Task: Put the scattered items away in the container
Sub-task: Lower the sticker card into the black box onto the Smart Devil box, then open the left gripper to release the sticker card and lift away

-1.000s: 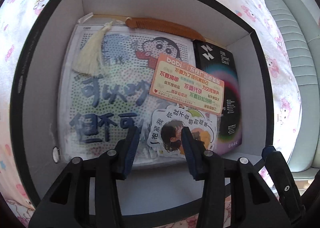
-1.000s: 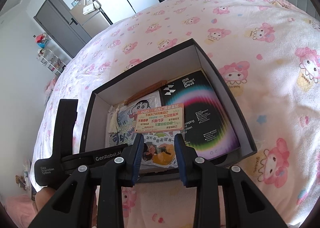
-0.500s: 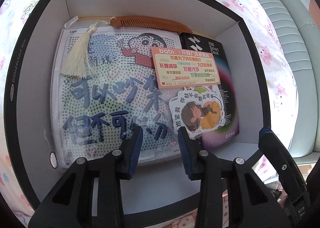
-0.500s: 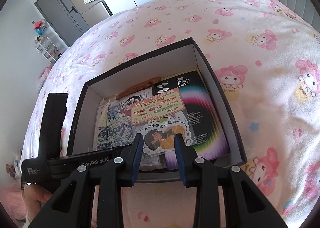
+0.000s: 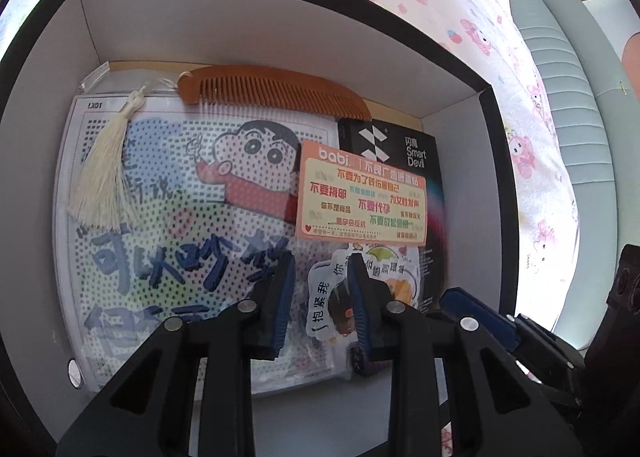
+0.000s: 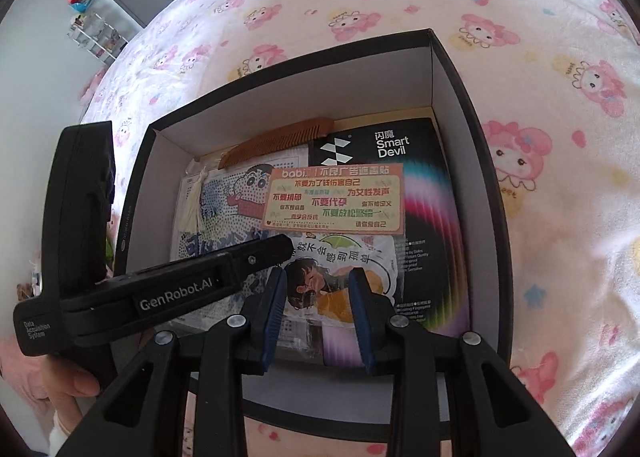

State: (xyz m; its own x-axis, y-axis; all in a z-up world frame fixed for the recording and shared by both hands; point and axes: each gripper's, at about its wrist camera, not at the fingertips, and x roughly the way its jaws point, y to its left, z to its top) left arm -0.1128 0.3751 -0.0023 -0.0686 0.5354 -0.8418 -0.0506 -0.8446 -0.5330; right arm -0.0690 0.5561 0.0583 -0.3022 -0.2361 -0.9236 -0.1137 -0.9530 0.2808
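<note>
Five things lay inside the open black box (image 5: 280,37), which sat on a bedspread (image 6: 540,57) printed with pink cartoon figures. A brown comb (image 5: 272,91) rested along the far wall, with a cream tassel (image 5: 104,173) trailing from its left end over the big dotted sheet (image 5: 180,217) below. That sheet, with a cartoon boy and blue writing, covered the left and middle of the box floor. A black packet (image 5: 416,153) marked "Smart Devil" lay flat along the right side. An orange card (image 5: 360,197) with red and green writing lay across the seam between sheet and packet, on top of both. Just nearer than the card was a white-edged sticker (image 6: 332,269) showing a dark-haired figure, and the card's near edge overlapped it.

Both claws pointed steeply down into the box from its near side. The left gripper (image 5: 320,261) hung over the near edge of the sheet and the sticker. Its jaws had just been closing and were drawn in as narrow as they go, with only a slim gap left and nothing clamped between the blue pads (image 5: 282,297). The right gripper (image 6: 318,277) hovered just beside it, above the sticker. Its jaws stood a narrow gap apart and were likewise empty, with the sticker seen through the gap well below. A hand (image 6: 68,381) gripped the left tool's handle at the lower left of the right wrist view.
</note>
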